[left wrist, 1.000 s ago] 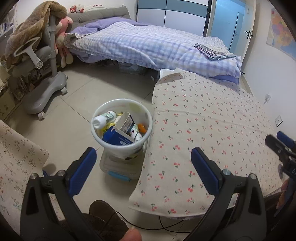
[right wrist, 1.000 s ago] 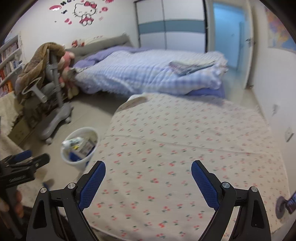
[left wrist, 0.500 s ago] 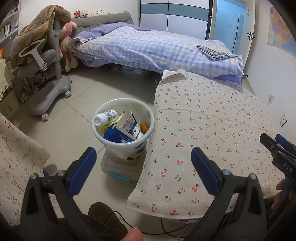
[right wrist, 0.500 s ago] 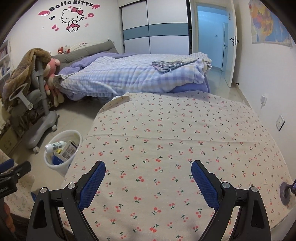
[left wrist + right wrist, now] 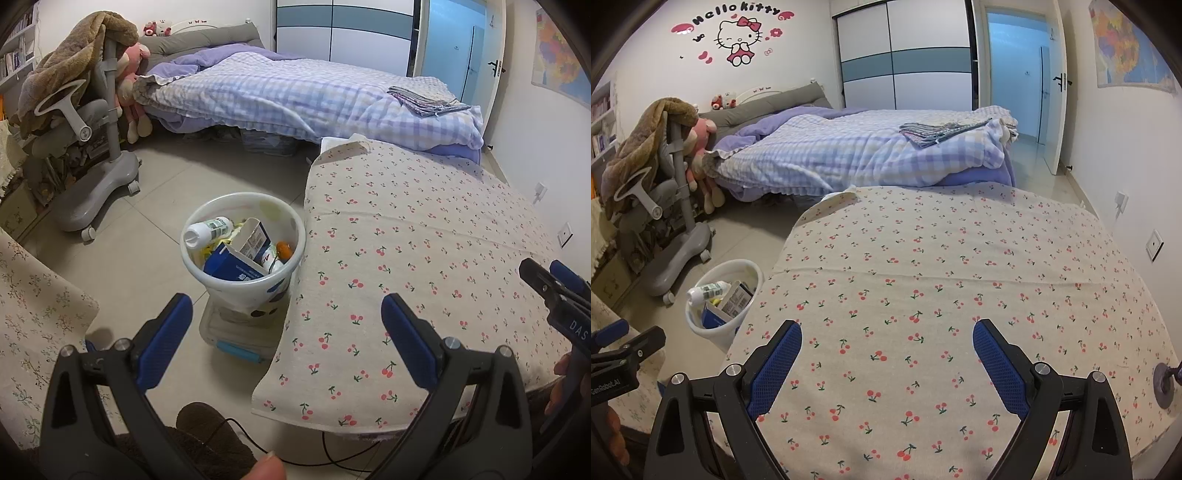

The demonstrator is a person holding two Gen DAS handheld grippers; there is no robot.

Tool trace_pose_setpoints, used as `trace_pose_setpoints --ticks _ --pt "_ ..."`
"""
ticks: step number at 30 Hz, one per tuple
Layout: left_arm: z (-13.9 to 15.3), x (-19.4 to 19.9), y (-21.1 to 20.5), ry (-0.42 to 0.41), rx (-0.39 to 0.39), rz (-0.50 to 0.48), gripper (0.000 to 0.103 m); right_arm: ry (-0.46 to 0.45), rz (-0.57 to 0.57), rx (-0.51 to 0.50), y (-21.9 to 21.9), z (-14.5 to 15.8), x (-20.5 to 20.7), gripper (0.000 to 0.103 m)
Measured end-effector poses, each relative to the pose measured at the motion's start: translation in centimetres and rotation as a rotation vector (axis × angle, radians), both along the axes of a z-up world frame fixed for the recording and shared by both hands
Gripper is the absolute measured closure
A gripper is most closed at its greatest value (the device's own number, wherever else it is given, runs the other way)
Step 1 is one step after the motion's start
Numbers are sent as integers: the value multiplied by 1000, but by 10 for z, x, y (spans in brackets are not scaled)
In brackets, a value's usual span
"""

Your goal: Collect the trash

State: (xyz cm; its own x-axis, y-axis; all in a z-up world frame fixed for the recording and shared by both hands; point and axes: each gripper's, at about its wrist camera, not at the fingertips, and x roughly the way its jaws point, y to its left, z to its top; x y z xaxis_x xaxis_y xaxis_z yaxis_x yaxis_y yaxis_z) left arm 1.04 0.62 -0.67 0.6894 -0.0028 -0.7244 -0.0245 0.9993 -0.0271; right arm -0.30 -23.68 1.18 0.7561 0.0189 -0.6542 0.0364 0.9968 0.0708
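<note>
A white trash bin (image 5: 255, 291) stands on the floor left of the table. It holds a white bottle (image 5: 208, 230), a blue carton (image 5: 231, 266), a small box and other trash. It also shows in the right wrist view (image 5: 701, 325). My left gripper (image 5: 286, 328) is open and empty, held above the bin and the table's near left corner. My right gripper (image 5: 886, 354) is open and empty above the cherry-print tablecloth (image 5: 942, 277). The right gripper's tips show at the right edge of the left wrist view (image 5: 554, 284).
A bed with a checked quilt (image 5: 295, 96) stands behind the table. A grey chair on castors (image 5: 96, 177) draped with a brown blanket is at the left. A clear lidded box (image 5: 236, 336) sits under the bin. A floral cloth (image 5: 33, 317) lies at the left.
Both grippers have pulled back and tilted up a little, so more of the room shows. Both stay open and empty. The bin and its contents have not moved.
</note>
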Motion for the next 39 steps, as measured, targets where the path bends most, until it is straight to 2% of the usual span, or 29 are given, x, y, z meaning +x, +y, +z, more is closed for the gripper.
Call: trace_pose_setpoints --ticks 39 --pt "-1 -1 -3 3 -1 -7 1 2 12 2 -3 -3 1 8"
